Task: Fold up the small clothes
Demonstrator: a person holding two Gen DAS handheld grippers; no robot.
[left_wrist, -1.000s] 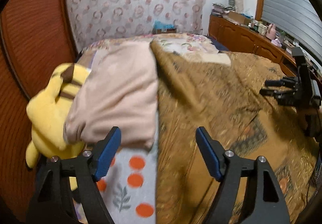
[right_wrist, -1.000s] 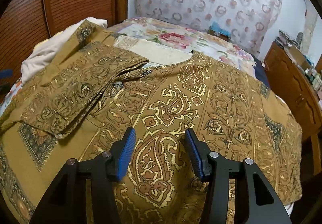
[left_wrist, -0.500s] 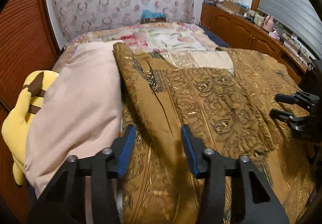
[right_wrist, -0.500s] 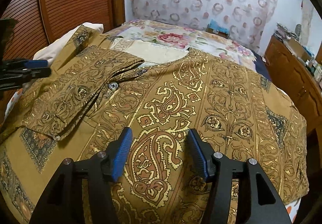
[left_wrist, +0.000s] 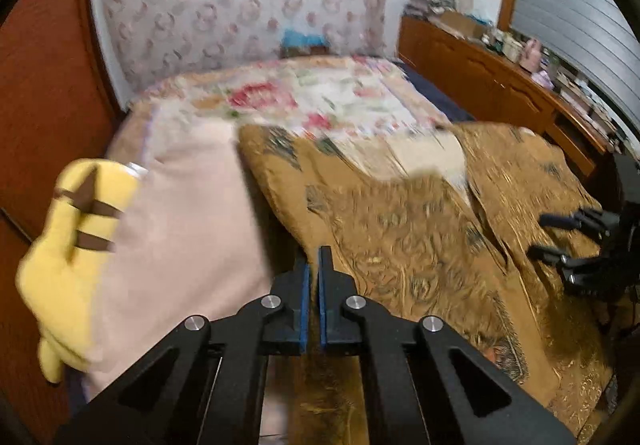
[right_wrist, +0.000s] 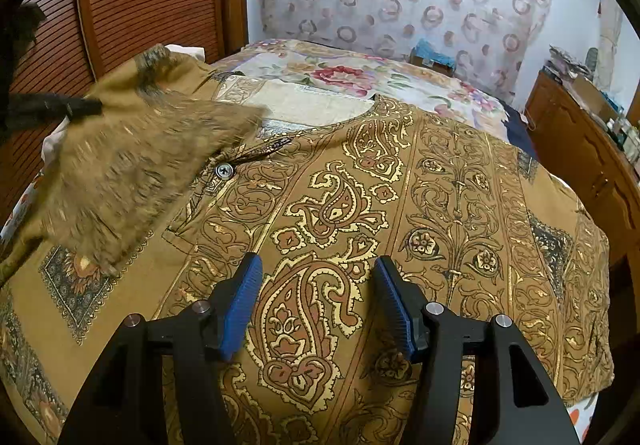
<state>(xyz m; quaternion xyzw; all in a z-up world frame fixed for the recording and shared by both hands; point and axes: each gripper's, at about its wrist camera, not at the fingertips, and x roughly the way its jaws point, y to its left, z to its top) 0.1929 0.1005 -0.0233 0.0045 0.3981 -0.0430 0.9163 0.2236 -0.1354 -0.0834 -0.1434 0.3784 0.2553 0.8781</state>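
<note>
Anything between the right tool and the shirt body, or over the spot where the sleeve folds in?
Nothing visible. The right tool hangs open directly above the paisley shirt, with bare fabric under it. The left tool is shut on the shirt's sleeve edge.

The left gripper (left_wrist: pixel 313 269) has its blue pads (left_wrist: pixel 305 301) pressed nearly together, pinching a fabric edge. The right gripper (right_wrist: pixel 318 285) hangs low with its jaws spread wide, blue pads (right_wrist: pixel 240 301) apart, nothing between them.
</note>
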